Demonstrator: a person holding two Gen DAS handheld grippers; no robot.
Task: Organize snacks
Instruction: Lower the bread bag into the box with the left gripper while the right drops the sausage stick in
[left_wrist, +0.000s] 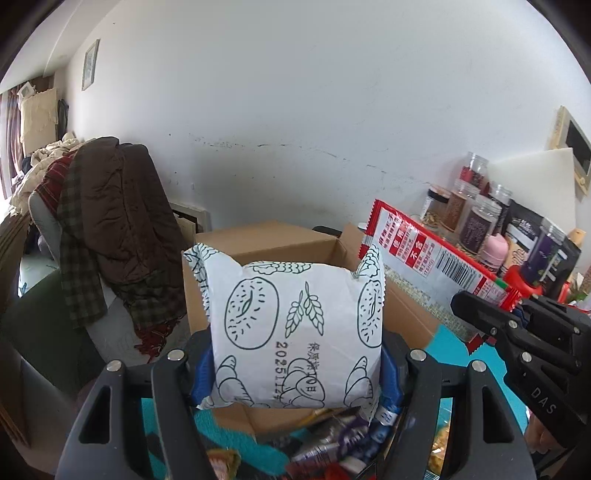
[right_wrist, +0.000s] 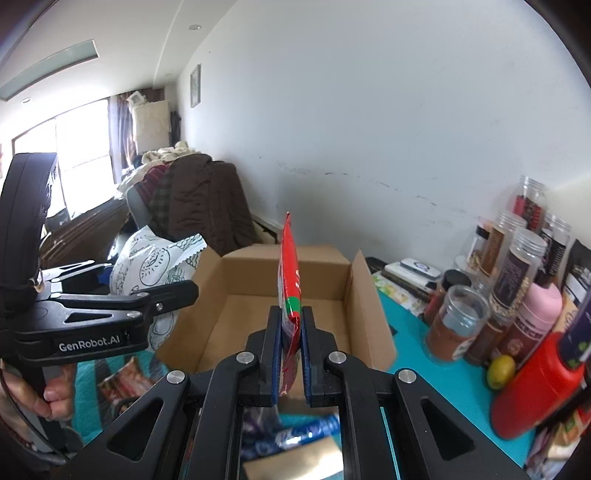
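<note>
Both packets are held above the open cardboard box (right_wrist: 288, 295), evidently for packing. Left gripper (left_wrist: 295, 369) clamps the white bread packet (left_wrist: 295, 332) at the box's near-left edge; right gripper (right_wrist: 290, 354) pinches the red snack packet (right_wrist: 290, 280) edge-on over its middle.

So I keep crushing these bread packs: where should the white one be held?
Hold the white bread pack low on its two side edges, coming from below, as the left gripper does now. The pack stands upright with its flat printed face toward the camera, so squeezing the narrow sides spares the puffy middle, and the crimped top stays free to enter the cardboard box.
</note>
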